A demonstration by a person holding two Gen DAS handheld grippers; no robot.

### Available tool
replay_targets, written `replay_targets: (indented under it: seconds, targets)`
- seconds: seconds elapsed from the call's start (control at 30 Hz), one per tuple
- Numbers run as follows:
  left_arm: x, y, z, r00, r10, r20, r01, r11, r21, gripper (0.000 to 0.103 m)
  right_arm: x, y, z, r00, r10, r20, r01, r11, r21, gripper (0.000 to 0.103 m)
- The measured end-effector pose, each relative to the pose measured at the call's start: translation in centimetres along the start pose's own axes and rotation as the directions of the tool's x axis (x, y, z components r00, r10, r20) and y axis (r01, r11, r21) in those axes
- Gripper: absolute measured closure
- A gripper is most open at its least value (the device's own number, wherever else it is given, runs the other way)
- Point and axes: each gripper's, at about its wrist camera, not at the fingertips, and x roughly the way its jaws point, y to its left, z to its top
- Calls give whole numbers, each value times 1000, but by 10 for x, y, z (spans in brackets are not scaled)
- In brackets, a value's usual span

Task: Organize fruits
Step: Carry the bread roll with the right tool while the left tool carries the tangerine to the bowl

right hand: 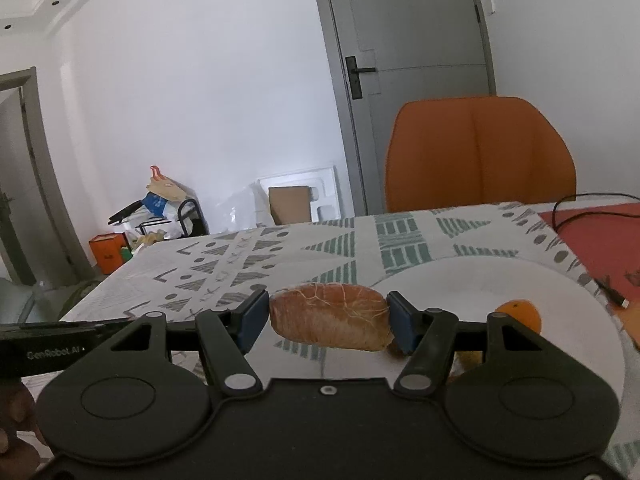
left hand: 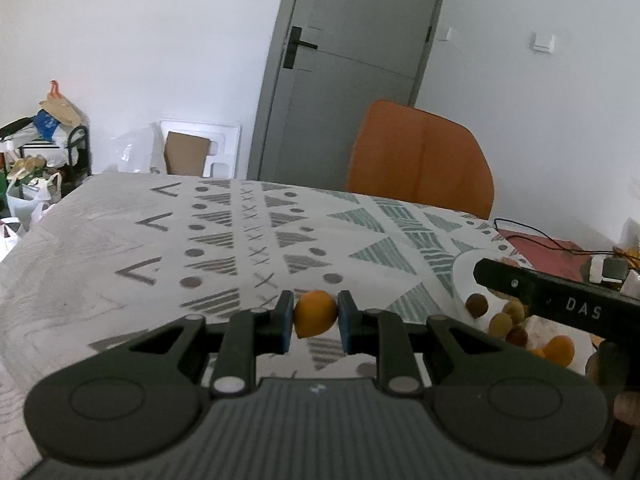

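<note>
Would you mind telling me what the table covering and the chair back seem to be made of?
Table covering: likely woven cloth, matte, printed with grey and green shapes; it drapes softly over the edge. Chair back: probably orange leatherette or plastic, smooth with a centre seam.

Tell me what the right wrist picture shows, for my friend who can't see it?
The right gripper holds a peeled orange segment between its blue pads, above a patterned tablecloth. A white plate with a small orange fruit sits to the right; an orange chair and grey door stand behind.
</note>
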Motion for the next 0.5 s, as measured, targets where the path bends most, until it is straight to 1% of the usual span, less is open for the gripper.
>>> replay_targets:
  seconds: [0.3, 0.5]
  targets:
    - [8, -26, 18, 999, -44, 26, 43, 998, 45, 81, -3, -15, 20, 999, -16, 43, 16, 1000, -3, 42]
    - [15, -44, 24, 997, -71, 31, 69, 995, 67, 81, -1, -28, 21, 998, -36, 43, 36, 999, 2, 42]
